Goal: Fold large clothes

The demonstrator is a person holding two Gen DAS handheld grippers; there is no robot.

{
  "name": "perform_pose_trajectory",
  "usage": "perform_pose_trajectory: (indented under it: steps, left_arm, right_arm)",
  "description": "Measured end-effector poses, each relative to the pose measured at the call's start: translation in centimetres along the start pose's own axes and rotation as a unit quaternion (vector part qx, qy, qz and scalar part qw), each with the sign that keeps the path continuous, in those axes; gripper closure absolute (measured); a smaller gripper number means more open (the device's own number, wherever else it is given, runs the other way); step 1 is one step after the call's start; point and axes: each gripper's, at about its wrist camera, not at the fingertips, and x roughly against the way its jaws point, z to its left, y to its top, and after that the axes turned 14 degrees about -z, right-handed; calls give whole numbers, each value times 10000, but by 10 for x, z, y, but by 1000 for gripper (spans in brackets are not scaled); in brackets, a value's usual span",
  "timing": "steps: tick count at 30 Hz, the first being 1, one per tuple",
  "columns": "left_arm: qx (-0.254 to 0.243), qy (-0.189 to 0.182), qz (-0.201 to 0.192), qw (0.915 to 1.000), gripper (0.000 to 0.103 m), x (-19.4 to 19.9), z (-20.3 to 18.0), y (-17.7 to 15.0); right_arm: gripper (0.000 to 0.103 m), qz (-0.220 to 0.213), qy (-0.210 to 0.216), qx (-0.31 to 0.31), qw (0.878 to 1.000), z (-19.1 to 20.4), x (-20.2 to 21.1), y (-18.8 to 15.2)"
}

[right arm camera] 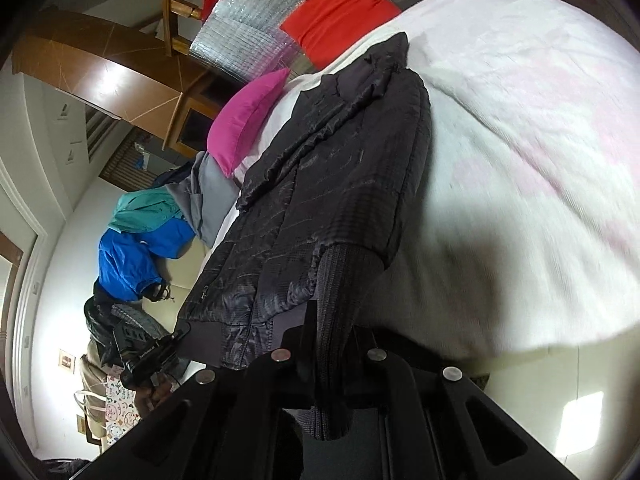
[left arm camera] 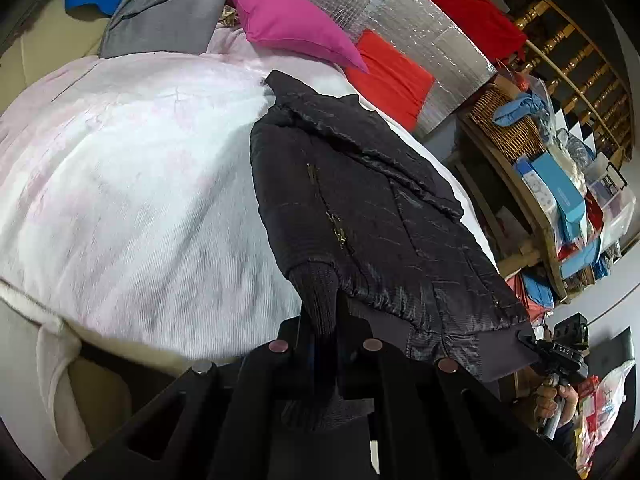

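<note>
A black quilted jacket [left arm camera: 360, 200] lies folded lengthwise on a bed with a white and pale pink blanket [left arm camera: 132, 168]; it also shows in the right wrist view [right arm camera: 332, 184]. My left gripper [left arm camera: 326, 320] is shut on the jacket's knitted hem cuff [left arm camera: 316, 300] at one bottom corner. My right gripper [right arm camera: 332, 332] is shut on the ribbed hem [right arm camera: 340, 292] at the other corner. Each gripper shows in the other's view, the right [left arm camera: 532, 342] and the left [right arm camera: 176, 338], clamped on the hem.
A pink pillow [left arm camera: 288, 28] and a red pillow [left arm camera: 390, 76] lie at the bed's head against a silver foil panel [left arm camera: 420, 16]. Grey [left arm camera: 164, 12] and blue [right arm camera: 128, 260] clothes lie beside the bed. Cluttered wooden shelves [left arm camera: 560, 200] stand on one side.
</note>
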Motion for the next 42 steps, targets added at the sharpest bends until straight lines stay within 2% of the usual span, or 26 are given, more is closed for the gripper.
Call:
perform_pose_trajectory:
  steps: [11, 22, 42]
  left_arm:
    - [-36, 2, -75, 10000, 95, 37, 1, -17]
    - [-109, 77, -4, 9999, 95, 52, -4, -30]
    - [-329, -11, 30, 9995, 95, 79, -12, -26]
  right_arm:
    - [95, 10, 66, -58, 10000, -8, 38, -23]
    - [95, 133, 8, -43, 9999, -15, 64, -38]
    - [95, 412, -51, 171, 9990, -10, 88, -31]
